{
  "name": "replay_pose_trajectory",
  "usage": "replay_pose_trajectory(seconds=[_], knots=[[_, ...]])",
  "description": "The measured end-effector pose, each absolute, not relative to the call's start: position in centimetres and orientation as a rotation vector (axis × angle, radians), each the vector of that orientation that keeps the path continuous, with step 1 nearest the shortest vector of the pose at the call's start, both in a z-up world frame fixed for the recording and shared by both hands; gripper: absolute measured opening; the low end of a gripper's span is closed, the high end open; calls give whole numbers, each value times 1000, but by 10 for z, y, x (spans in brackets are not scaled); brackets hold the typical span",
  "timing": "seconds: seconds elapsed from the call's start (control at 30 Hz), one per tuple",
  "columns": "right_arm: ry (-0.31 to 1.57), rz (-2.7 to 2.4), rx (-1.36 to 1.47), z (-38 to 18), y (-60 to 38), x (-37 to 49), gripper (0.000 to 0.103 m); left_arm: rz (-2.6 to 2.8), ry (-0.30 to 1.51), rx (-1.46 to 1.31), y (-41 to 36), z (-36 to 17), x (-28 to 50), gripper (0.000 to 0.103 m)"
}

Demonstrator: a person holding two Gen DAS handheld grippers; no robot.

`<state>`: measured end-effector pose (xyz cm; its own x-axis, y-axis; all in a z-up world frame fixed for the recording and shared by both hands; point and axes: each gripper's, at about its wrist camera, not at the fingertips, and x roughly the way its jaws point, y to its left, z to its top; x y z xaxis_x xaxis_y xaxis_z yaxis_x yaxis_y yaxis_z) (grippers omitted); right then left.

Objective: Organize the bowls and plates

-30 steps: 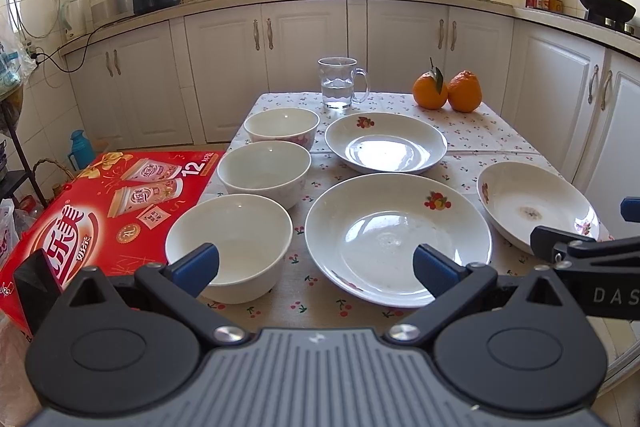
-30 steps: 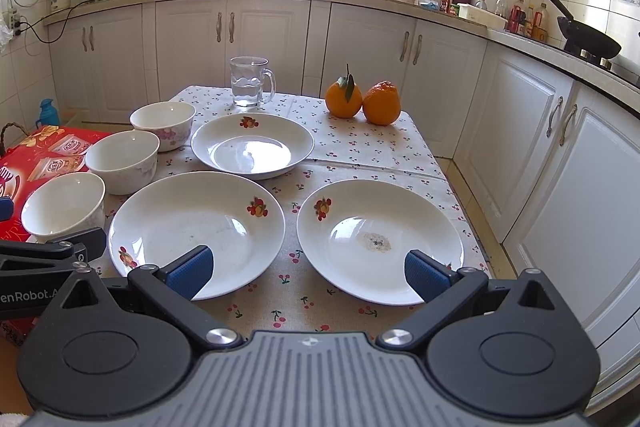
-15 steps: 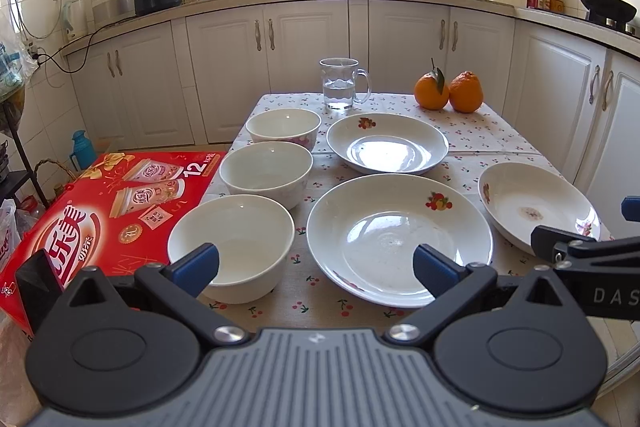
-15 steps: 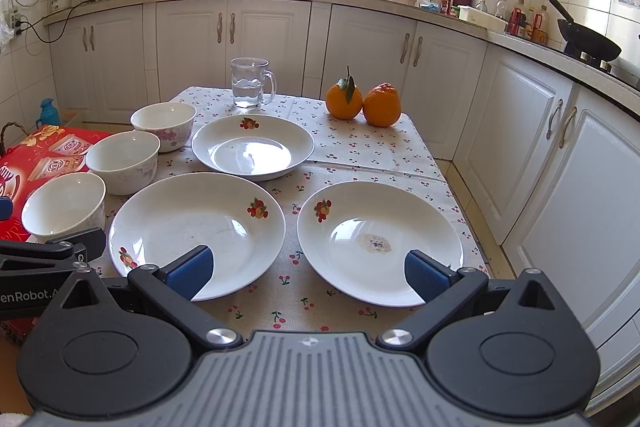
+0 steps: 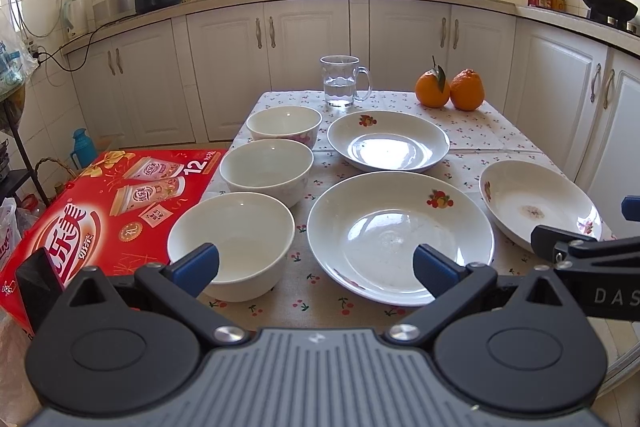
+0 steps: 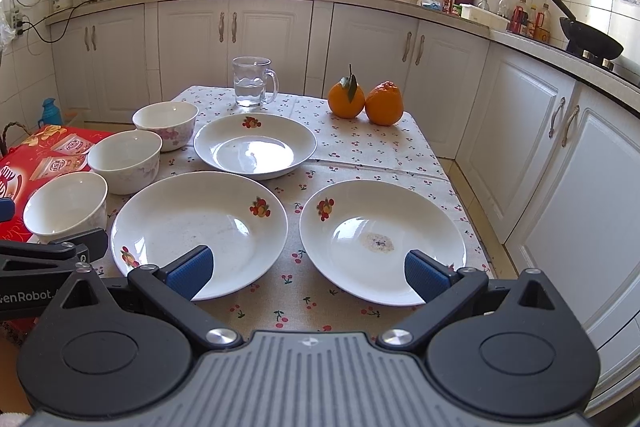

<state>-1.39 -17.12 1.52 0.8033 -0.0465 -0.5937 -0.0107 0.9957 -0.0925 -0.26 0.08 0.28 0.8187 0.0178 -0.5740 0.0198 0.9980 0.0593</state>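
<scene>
Three white bowls stand in a row down the table's left side: near bowl (image 5: 231, 241), middle bowl (image 5: 267, 171), far bowl (image 5: 284, 125). Three white plates with fruit prints lie beside them: a large plate (image 5: 400, 235) in front, a far plate (image 5: 388, 145), a right plate (image 5: 540, 207) with a stain. My left gripper (image 5: 316, 267) hangs open above the near table edge, between the near bowl and the large plate. My right gripper (image 6: 308, 273) is open too, between the large plate (image 6: 200, 235) and the right plate (image 6: 382, 239). Neither gripper holds anything.
A glass mug of water (image 5: 342, 81) and two oranges (image 5: 450, 89) stand at the table's far end. A red carton (image 5: 108, 203) lies left of the table. White cabinets surround the table. The cherry-print tablecloth (image 6: 296, 303) covers the top.
Both grippers have barely shifted; the left view has crept slightly. Nothing on the table has moved.
</scene>
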Motion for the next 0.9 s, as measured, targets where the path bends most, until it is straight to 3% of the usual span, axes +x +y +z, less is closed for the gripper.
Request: replay_pose_trajectory(seconds=[0.9], knots=[[630,-1,-103,18,-172,-14,103,4,608,64,-1,5,0,102]])
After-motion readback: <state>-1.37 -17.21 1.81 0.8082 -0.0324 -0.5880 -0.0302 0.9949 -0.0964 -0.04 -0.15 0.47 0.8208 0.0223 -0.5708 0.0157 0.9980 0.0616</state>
